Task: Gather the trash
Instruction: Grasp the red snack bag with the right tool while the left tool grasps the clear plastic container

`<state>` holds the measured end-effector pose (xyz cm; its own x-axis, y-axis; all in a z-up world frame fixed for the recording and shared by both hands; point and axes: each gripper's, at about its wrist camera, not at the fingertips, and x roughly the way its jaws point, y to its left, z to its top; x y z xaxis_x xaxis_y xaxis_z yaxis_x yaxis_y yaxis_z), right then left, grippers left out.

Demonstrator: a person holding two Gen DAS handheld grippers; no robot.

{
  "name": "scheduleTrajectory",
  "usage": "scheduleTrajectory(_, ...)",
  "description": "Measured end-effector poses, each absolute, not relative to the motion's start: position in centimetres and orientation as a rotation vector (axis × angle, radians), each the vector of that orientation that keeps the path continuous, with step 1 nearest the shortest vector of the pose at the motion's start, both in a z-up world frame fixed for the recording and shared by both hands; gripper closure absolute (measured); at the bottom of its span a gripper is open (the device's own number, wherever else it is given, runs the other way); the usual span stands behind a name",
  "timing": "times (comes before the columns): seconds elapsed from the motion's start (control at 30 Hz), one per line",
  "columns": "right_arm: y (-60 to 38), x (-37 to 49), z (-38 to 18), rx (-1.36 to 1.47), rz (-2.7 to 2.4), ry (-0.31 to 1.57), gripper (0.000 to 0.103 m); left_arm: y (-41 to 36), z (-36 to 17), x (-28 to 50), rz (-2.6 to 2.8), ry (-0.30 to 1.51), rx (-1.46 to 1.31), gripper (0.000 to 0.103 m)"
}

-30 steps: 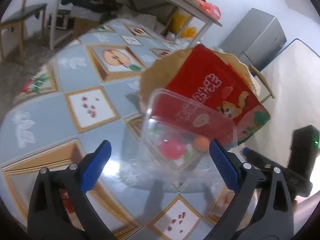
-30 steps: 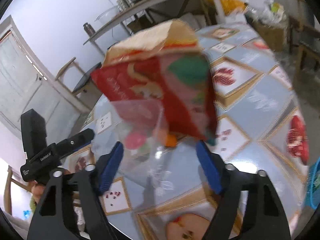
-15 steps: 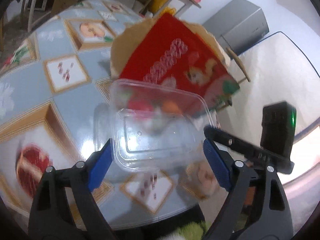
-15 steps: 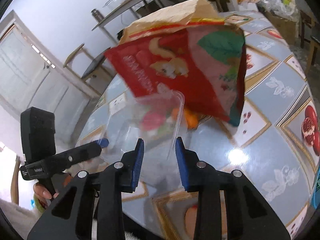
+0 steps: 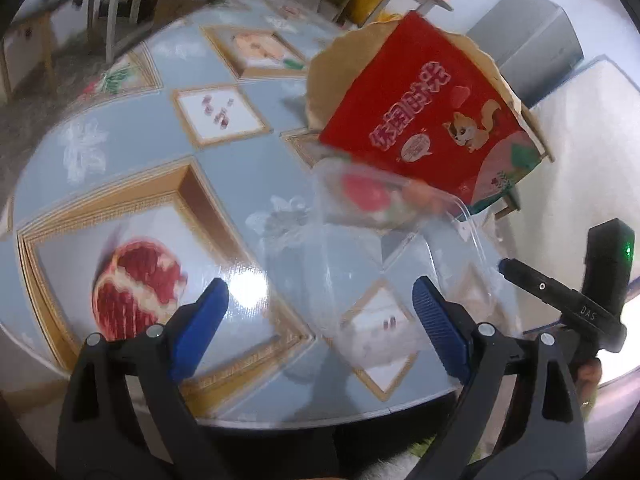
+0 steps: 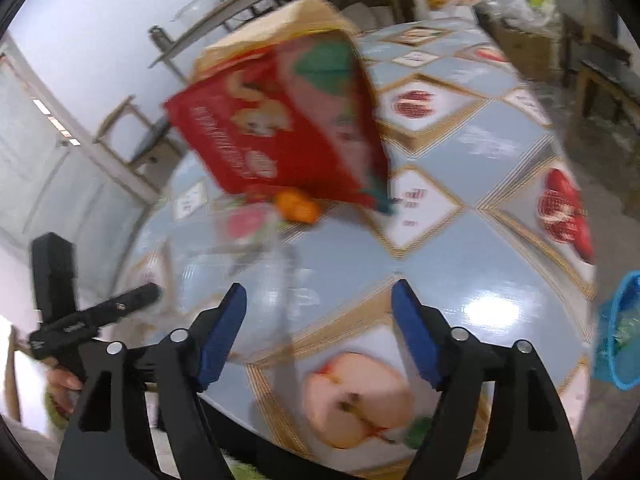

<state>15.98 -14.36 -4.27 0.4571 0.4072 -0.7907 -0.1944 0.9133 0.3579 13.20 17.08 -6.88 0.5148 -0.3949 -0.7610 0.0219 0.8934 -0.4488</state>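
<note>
Clear plastic tray (image 5: 400, 248) lies on the desk (image 5: 224, 184) against the red box (image 5: 432, 120); both grippers' jaws have just been opening and stand spread, gripping nothing.

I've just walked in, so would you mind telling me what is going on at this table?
A person is collecting trash with a gripper in each hand. Both the left gripper and the right gripper are open; the right one's jaws have just been opening. A clear plastic container sits on the table near both, gripped by neither, in front of a red cardboard box.
</note>
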Motion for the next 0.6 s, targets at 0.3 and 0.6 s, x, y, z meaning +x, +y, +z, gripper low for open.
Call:
scheduleTrajectory(0.3, -16.5, 16.9, -7.4, 0.374, 0.375, 1.08, 0.006, 15.3, -7.1, 13.4, -0.251, 1.006, -0.258, 0.008)
scheduleTrajectory(0.6, -16.7, 16.9, -7.5, 0.358, 0.408, 1.069, 0.006, 14.8, -7.1, 13.5, -0.231, 1.044, -0.221, 0.008)
